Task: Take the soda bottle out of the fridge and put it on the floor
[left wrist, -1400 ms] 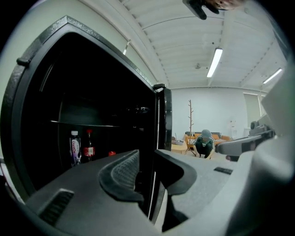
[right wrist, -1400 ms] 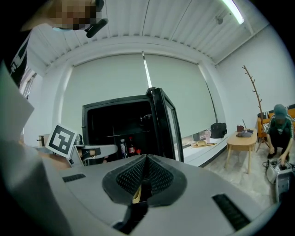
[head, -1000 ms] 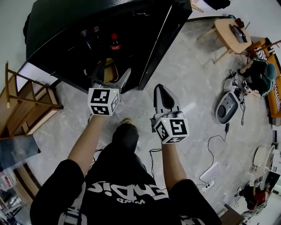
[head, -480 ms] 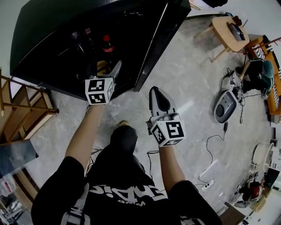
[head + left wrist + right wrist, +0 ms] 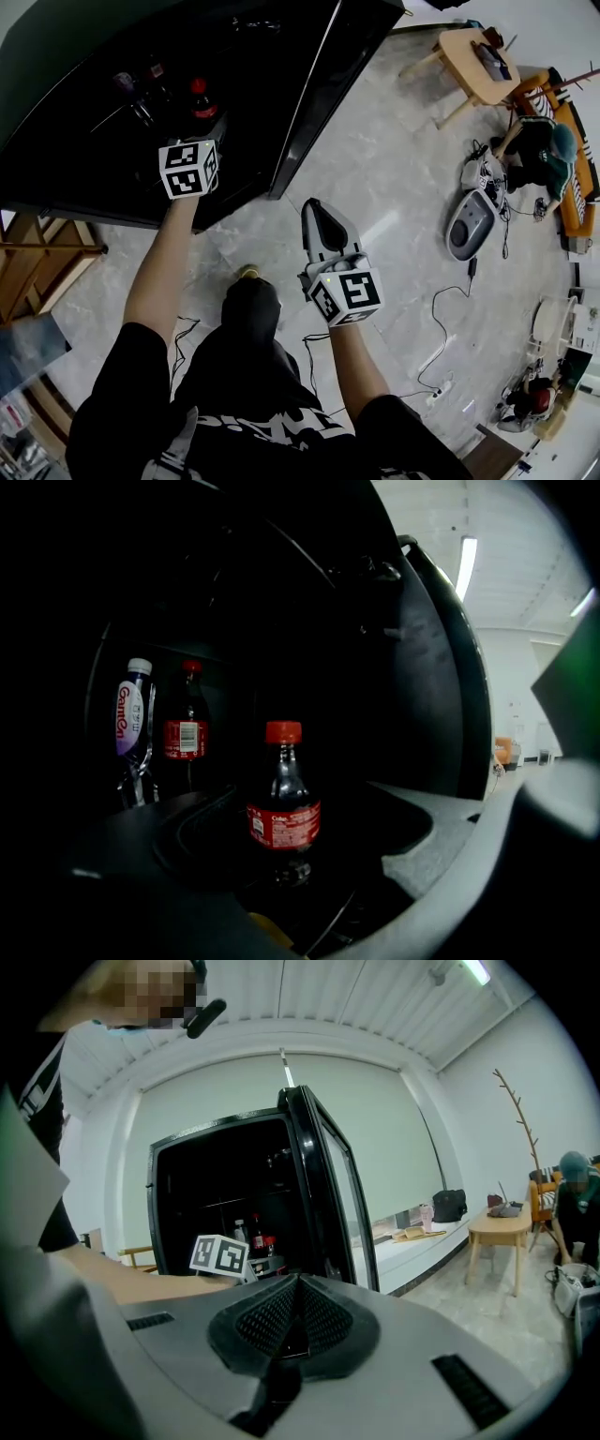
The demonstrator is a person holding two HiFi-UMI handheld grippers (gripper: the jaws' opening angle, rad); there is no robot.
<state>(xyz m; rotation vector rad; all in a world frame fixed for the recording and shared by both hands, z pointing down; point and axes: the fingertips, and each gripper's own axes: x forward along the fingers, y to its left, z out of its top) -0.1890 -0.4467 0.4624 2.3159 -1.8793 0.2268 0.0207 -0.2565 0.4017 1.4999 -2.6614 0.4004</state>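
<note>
The right gripper (image 5: 317,211) hangs over pale, marbled floor tiles (image 5: 403,178) with open room around it, its grey jaws pressed together on nothing. The left gripper (image 5: 208,129) reaches inside the glossy black fridge (image 5: 309,84). Its jaws are spread wide either side of the red-capped soda bottle (image 5: 283,799), which stands upright, clear of both. Two more bottles (image 5: 190,726) stand farther back, to the left.

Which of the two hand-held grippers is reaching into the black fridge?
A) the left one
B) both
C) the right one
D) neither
A: the left gripper is inside the fridge, jaws open toward the soda bottle, while the right gripper hangs shut over the floor outside.
</note>
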